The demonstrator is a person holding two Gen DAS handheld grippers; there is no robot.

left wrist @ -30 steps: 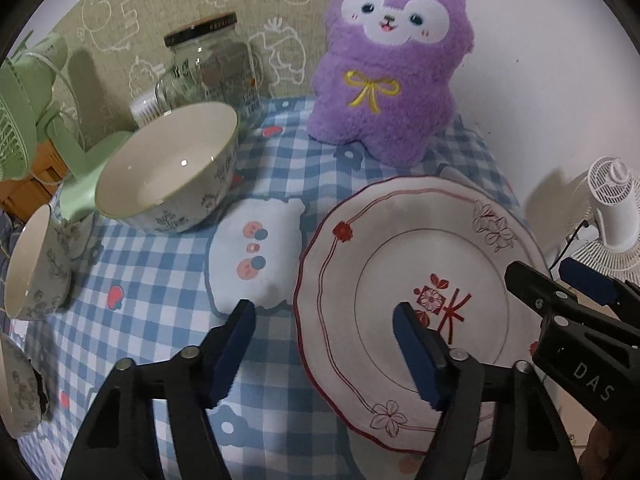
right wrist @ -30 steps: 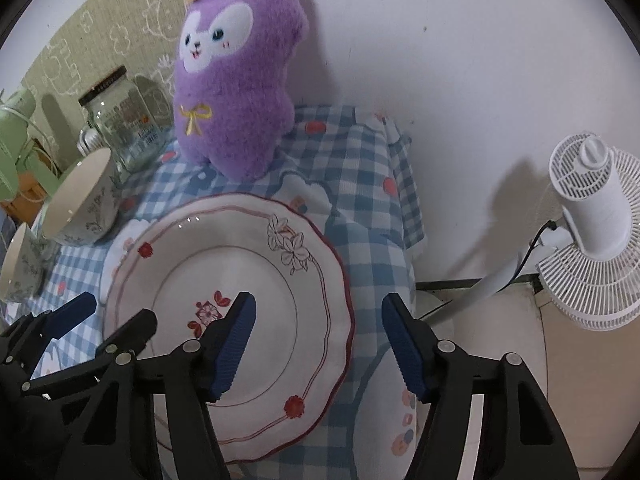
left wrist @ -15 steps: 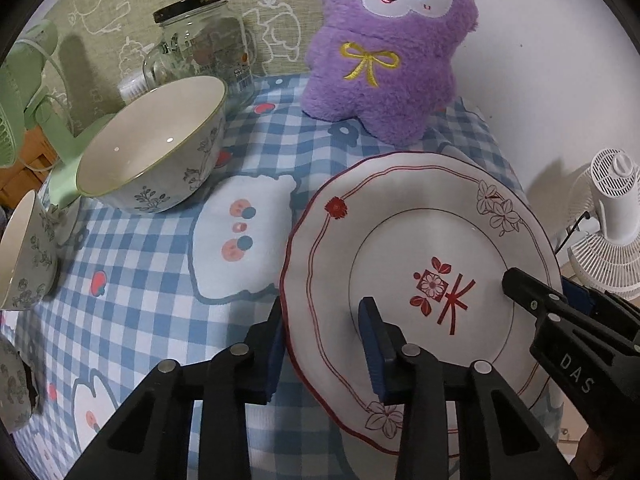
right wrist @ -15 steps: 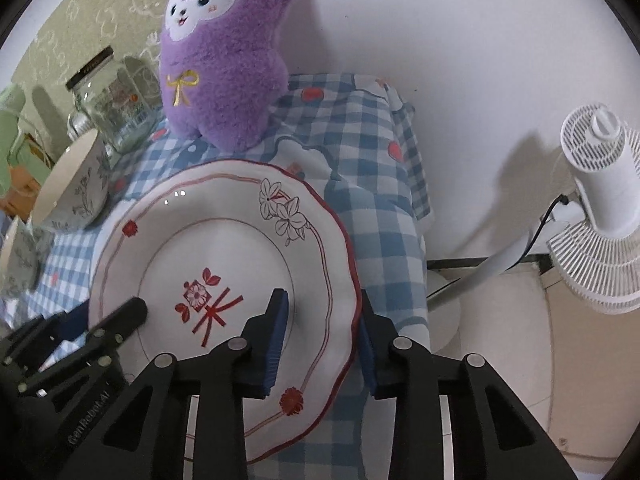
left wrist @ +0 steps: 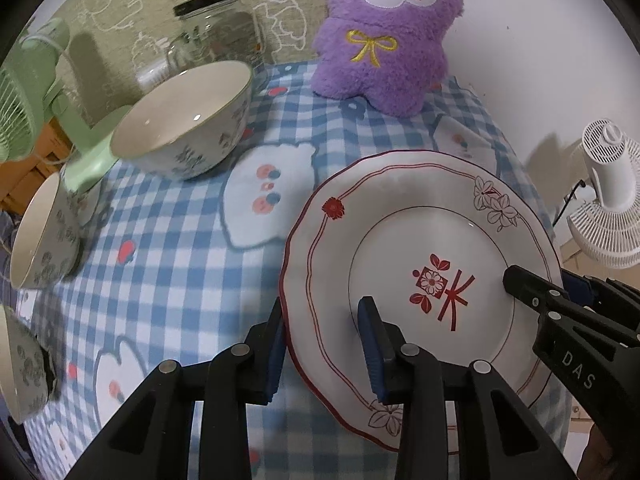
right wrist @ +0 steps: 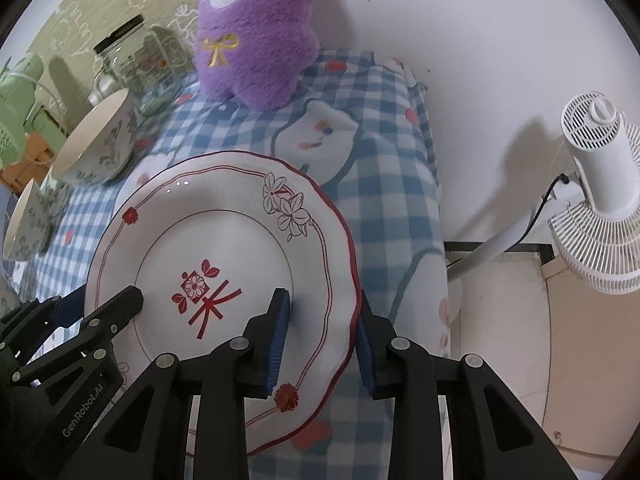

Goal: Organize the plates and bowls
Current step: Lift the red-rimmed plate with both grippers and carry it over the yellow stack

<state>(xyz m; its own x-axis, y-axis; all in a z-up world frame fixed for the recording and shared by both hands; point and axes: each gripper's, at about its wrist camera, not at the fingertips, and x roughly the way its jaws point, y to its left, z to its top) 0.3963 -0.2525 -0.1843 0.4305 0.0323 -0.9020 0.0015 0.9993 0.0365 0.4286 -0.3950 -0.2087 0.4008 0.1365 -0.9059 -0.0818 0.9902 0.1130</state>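
Note:
A white plate (left wrist: 424, 240) with a red scalloped rim and red flower marks is held above the blue checked tablecloth (left wrist: 168, 240). My left gripper (left wrist: 324, 344) is shut on its left rim. My right gripper (right wrist: 320, 332) is shut on its right rim; the plate shows in the right wrist view (right wrist: 224, 240) too. A large cream bowl (left wrist: 184, 120) with grey floral print stands at the back left. A smaller matching bowl (left wrist: 40, 232) stands at the left edge, and part of a third bowl (left wrist: 20, 364) shows below it.
A purple plush toy (left wrist: 384, 32) sits at the back against the wall. A glass jar (left wrist: 220, 28) with a black lid stands behind the large bowl. A green desk fan (left wrist: 40, 92) is at the far left. A white fan (right wrist: 600, 200) stands on the floor beyond the table's right edge.
Both grippers went from open to shut on opposite rims of the plate. The plate has since risen slightly off the cloth, tilted.

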